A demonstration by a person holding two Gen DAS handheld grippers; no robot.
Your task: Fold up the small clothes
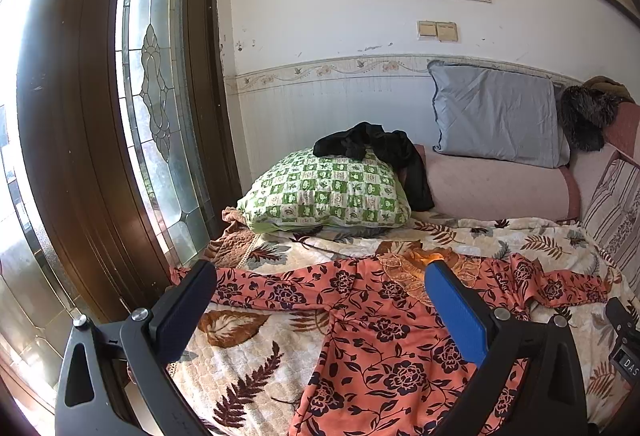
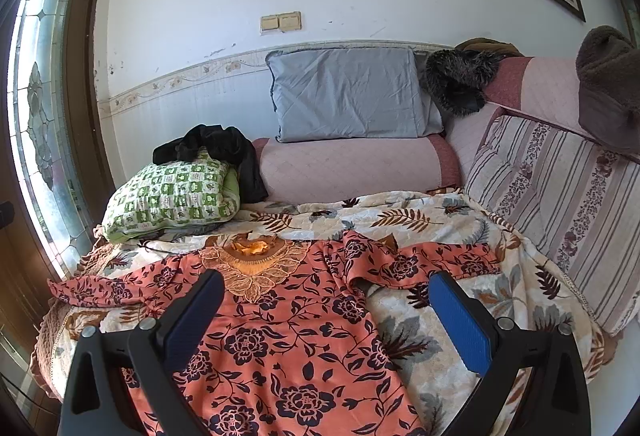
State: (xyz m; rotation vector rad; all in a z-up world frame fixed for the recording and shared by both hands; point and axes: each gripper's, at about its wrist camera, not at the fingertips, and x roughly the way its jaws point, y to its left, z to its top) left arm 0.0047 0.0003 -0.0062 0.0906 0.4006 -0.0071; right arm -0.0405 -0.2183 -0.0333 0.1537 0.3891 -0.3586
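The floral dress is lying spread flat on the leaf-patterned bedspread, sleeves stretched out to both sides, neckline pointing toward the green checked pillow. The left claw is hovering wide open above it, gripping nothing. The right claw is likewise gaping wide, holding nothing.

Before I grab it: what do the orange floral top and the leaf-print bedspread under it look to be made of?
Orange floral top: seems a thin, smooth woven fabric with a slight sheen; it lies flat with soft ripples at the sleeves, and the neckline carries lace-like embroidered trim. Leaf-print bedspread: looks thicker and quilted, matte and slightly fuzzy, judging by its stitched, dimpled surface. Neither fibre can be confirmed by sight.
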